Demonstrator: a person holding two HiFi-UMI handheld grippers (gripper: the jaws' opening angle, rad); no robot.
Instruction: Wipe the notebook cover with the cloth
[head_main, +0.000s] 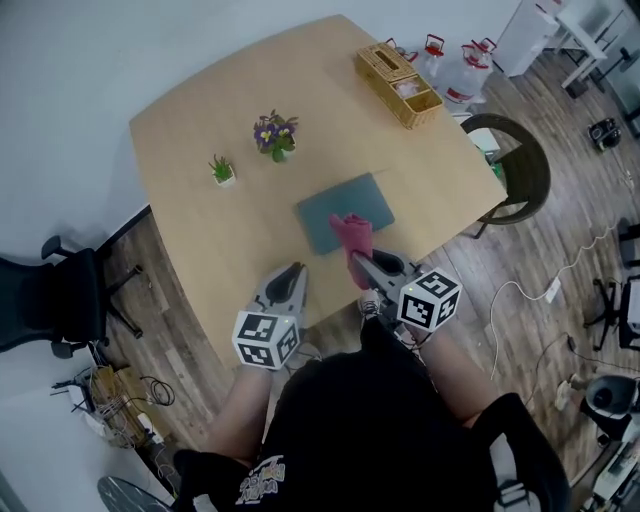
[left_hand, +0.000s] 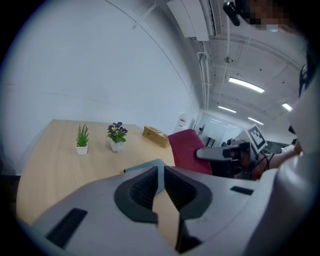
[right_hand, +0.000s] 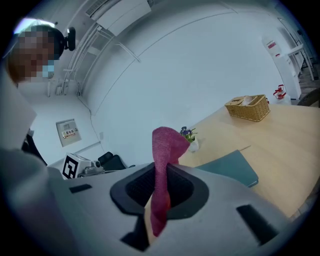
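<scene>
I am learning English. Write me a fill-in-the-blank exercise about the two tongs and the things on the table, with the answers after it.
1. The right tongs hold the pink cloth over the grey-green ___.
2. The left tongs are shut and hold ___.
3. On the table, ___ small potted plants stand to the left of the wicker basket in the head view.

Answers: notebook; nothing; two.

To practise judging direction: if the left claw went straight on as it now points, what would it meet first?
Probably the notebook, whose near corner lies just ahead of it, though depth is unclear.
</scene>
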